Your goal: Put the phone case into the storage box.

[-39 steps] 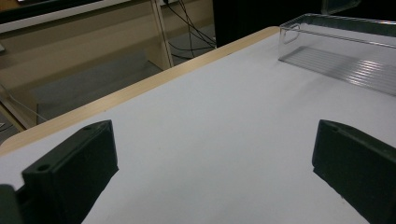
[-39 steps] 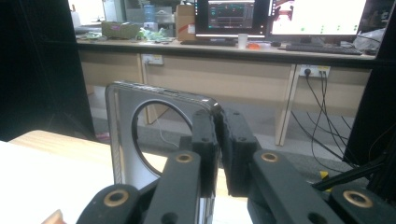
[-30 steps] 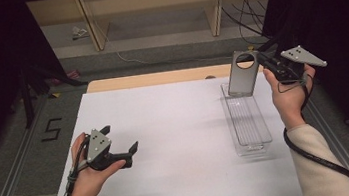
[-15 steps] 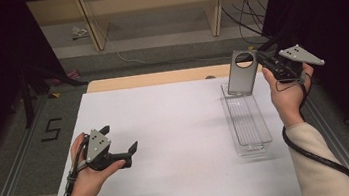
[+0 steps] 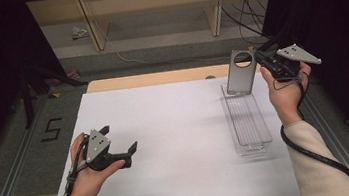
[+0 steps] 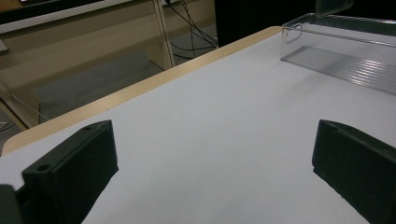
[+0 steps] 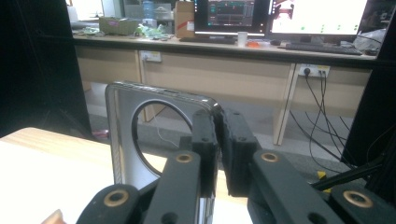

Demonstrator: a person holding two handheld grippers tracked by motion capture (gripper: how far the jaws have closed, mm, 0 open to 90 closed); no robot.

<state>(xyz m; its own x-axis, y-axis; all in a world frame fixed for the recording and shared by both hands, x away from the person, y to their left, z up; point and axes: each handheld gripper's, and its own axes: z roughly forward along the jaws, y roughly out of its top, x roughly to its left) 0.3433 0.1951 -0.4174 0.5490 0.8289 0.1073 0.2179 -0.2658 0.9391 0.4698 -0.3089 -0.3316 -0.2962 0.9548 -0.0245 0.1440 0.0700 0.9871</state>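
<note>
Plainly, the phone case (image 5: pixel 240 72) is your concern: a thin grey shell with a big round camera hole near its top, held upright over the far end of the clear tray (image 5: pixel 262 140), at the table's (image 5: pixel 176 128) far right; whether its lower edge touches the tray I cannot tell from the high view. You will likely find it light and fairly stiff, though a shell this thin may flex if you squeeze across its open face; its finish looks smooth, so expect it to slip or swing under a light pinch. Your right gripper (image 5: pixel 262 61) has its jaws closed on the case's side edge, beside the hole; in the right gripper view the pads (image 7: pixel 205 140) sandwich that rim, with the case (image 7: pixel 122 140) standing off to their left. An edge grip like this leaves most of the case hanging to one side, so it can pivot; taking hold lower, nearer the middle of the long edge and clear of the hole, would probably steady it. The tray itself is hard, ribbed plastic (image 6: pixel 345 51), narrow, so the case should go in lengthwise. Your left gripper (image 5: pixel 131 151) rests low over the table's near left, jaws wide apart with nothing between them, well away from the tray.
</note>
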